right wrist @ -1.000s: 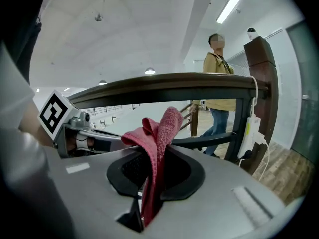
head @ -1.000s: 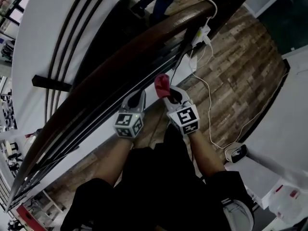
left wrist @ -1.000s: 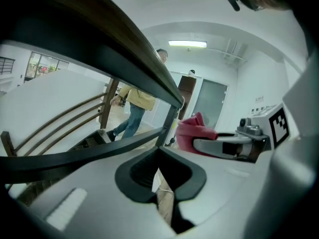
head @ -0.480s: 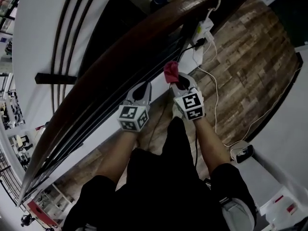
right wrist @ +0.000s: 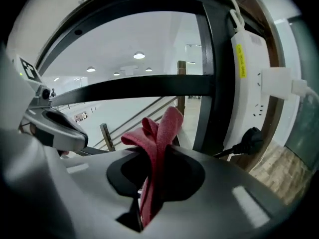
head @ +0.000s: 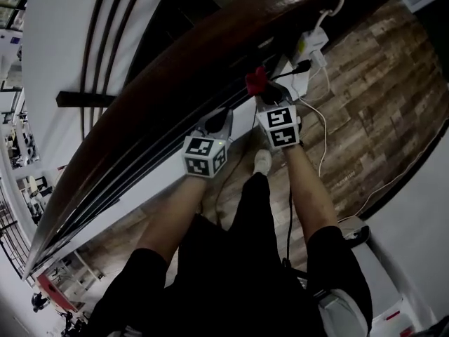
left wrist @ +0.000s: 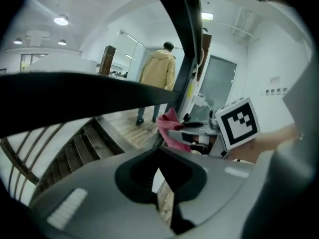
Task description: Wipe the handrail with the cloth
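The red cloth (head: 256, 81) sticks up from the right tongs (head: 266, 93), which are clenched on it just below the brown handrail (head: 175, 69). It seems not to touch the rail. The left tongs (head: 219, 120) are closed on nothing. Best to raise the cloth onto the rail, press lightly and sweep lengthwise.

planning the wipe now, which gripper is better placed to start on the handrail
Right. The right gripper is shut on the red cloth and sits close beside the wooden handrail. The left gripper is shut with nothing between its jaws, so it has nothing to wipe with.
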`<action>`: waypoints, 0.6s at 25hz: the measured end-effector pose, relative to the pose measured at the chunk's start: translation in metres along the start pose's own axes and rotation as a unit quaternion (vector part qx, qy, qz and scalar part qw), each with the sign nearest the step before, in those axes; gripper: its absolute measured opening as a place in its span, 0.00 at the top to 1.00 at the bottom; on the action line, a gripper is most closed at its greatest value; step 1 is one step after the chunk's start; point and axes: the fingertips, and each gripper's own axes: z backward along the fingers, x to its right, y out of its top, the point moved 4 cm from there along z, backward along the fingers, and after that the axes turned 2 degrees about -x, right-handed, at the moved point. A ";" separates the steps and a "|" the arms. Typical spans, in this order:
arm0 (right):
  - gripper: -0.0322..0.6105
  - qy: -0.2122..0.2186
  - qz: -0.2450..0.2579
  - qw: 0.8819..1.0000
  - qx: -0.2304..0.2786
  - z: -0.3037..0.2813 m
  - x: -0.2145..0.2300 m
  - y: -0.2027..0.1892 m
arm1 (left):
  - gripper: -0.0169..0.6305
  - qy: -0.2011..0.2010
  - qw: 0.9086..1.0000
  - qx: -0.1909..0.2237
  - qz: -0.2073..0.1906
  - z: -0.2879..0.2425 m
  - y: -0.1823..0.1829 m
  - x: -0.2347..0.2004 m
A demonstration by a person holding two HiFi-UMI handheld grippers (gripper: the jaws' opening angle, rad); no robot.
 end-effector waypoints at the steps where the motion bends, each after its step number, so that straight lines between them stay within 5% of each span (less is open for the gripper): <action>1: 0.87 -0.007 0.006 1.000 -0.001 -0.007 0.003 0.001 | 0.97 0.001 1.000 -0.005 0.001 -0.004 -0.003 0.000; 9: 0.87 -0.144 0.166 0.975 -0.032 -0.041 0.027 0.004 | 0.97 0.024 0.999 -0.021 0.035 -0.018 -0.021 0.000; 15: 0.87 -0.165 0.142 0.974 -0.065 -0.057 0.034 0.001 | 0.97 0.057 0.997 -0.039 0.043 -0.023 -0.023 -0.009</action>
